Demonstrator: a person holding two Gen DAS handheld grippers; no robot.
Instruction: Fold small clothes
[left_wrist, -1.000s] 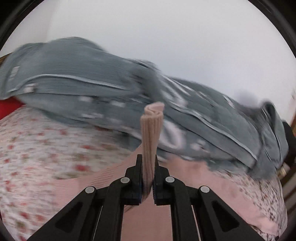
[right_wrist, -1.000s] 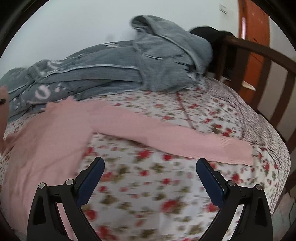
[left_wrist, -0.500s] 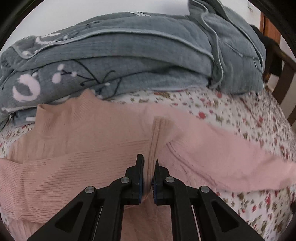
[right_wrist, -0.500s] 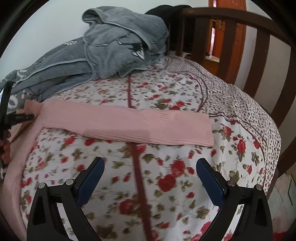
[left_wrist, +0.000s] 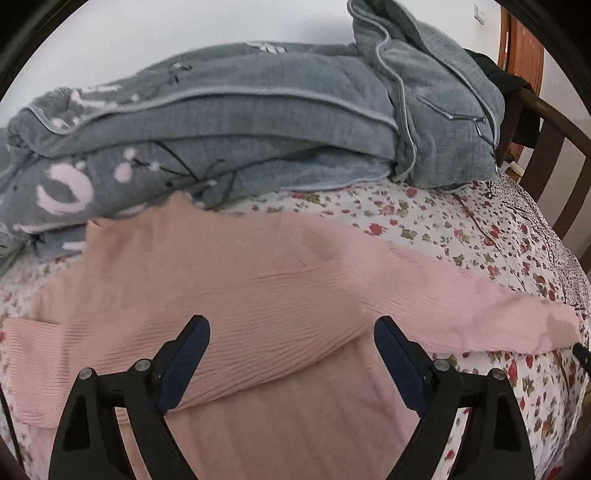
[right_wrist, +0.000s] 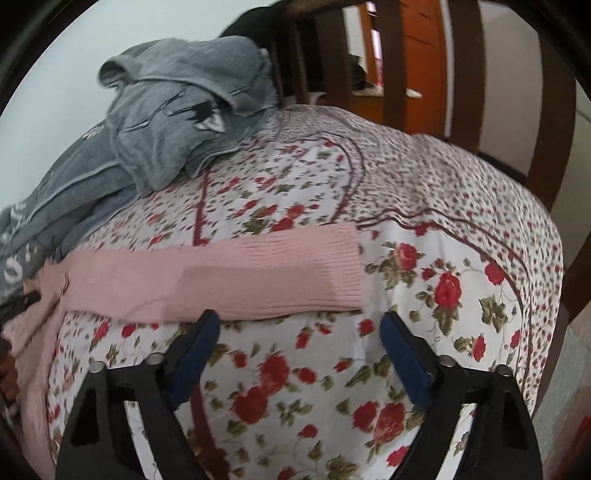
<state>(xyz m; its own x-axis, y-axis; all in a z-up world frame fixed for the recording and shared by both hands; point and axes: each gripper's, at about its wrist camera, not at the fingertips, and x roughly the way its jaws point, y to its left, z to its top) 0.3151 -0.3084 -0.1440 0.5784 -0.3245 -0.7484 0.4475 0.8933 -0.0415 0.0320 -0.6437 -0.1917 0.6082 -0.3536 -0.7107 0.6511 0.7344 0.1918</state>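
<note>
A pink ribbed sweater (left_wrist: 258, 288) lies flat on the floral bedspread (left_wrist: 461, 229), with one sleeve folded across its body and the other sleeve (right_wrist: 221, 273) stretched out to the right. My left gripper (left_wrist: 291, 354) is open and empty just above the sweater's body. My right gripper (right_wrist: 299, 343) is open and empty, just in front of the outstretched sleeve near its cuff (right_wrist: 343, 269).
A pile of grey quilted bedding (left_wrist: 258, 122) lies along the wall behind the sweater; it also shows in the right wrist view (right_wrist: 177, 125). A dark wooden bed frame (right_wrist: 472, 62) stands at the right edge, with an orange door beyond.
My left gripper has let go of the pink sleeve it was pinching and opened wide; that sleeve now lies across the sweater. My right gripper has moved closer to the other sleeve's cuff.
</note>
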